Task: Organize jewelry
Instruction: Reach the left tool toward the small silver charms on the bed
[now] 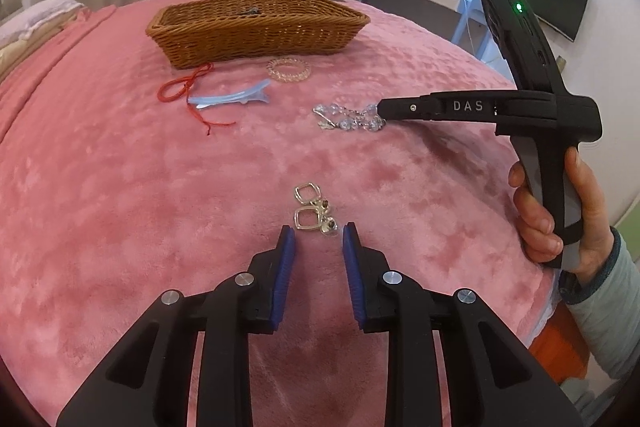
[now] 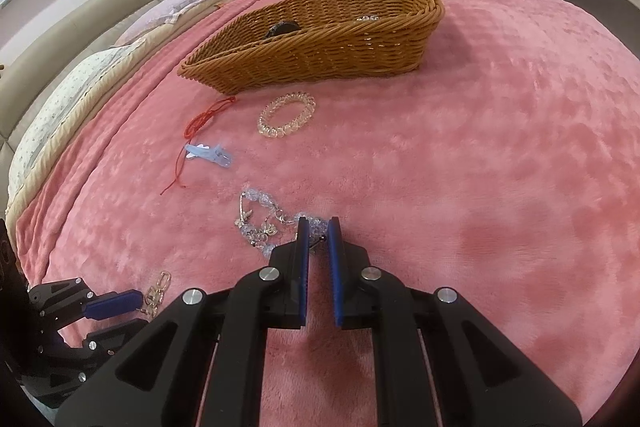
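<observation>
Two grippers work over the pink bed [image 1: 120, 187]. Nearer the camera than the wicker basket [image 1: 256, 31], the left gripper [image 1: 319, 233] holds its fingers wide around the gold earrings [image 1: 314, 213]. Right of those, the right gripper [image 2: 319, 227] has narrow fingers at the crystal bracelet [image 2: 260, 219], grip uncertain. Just before the basket lie a clear bead bracelet [image 1: 289, 69], red cord [image 1: 184, 87] and blue hair clip [image 1: 232, 98].

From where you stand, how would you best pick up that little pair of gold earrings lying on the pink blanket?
Grip the gold earrings across the cluster where the nearer square loop meets the dark-stone studs, coming from the near side, where the left gripper sits open with its pads either side. They lie flat in soft plush blanket, so pinching the bunched, thickest part likely gathers both; a single thin loop could slip.
</observation>
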Tool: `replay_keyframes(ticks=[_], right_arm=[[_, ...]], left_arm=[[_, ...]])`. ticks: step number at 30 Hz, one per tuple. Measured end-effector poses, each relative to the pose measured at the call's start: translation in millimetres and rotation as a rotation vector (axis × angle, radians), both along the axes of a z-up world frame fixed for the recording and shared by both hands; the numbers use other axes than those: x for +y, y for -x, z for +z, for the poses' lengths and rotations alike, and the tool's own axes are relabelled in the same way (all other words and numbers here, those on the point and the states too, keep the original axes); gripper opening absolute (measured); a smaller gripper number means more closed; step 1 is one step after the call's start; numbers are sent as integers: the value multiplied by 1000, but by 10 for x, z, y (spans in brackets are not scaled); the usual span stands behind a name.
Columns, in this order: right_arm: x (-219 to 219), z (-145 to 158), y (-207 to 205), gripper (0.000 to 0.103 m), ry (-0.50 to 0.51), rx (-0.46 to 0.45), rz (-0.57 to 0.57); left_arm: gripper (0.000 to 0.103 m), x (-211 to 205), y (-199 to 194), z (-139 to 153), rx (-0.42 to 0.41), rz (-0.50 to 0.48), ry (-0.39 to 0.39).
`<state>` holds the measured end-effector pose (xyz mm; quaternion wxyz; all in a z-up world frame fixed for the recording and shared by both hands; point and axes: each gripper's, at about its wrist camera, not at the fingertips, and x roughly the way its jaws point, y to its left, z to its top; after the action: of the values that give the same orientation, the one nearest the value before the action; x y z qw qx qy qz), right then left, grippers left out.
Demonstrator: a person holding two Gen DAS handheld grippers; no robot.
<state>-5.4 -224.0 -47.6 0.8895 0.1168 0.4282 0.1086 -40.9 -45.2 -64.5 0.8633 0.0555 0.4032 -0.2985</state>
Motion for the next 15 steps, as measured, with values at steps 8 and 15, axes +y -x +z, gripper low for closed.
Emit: replay_keyframes(ticks=[8, 15], right_arm=[[2, -12, -14, 8, -13, 3, -1], [-1, -19, -9, 8, -19, 0, -1]], left_arm=[[21, -176, -22, -13, 10, -13, -13], [9, -134, -112, -41, 29, 31, 8]])
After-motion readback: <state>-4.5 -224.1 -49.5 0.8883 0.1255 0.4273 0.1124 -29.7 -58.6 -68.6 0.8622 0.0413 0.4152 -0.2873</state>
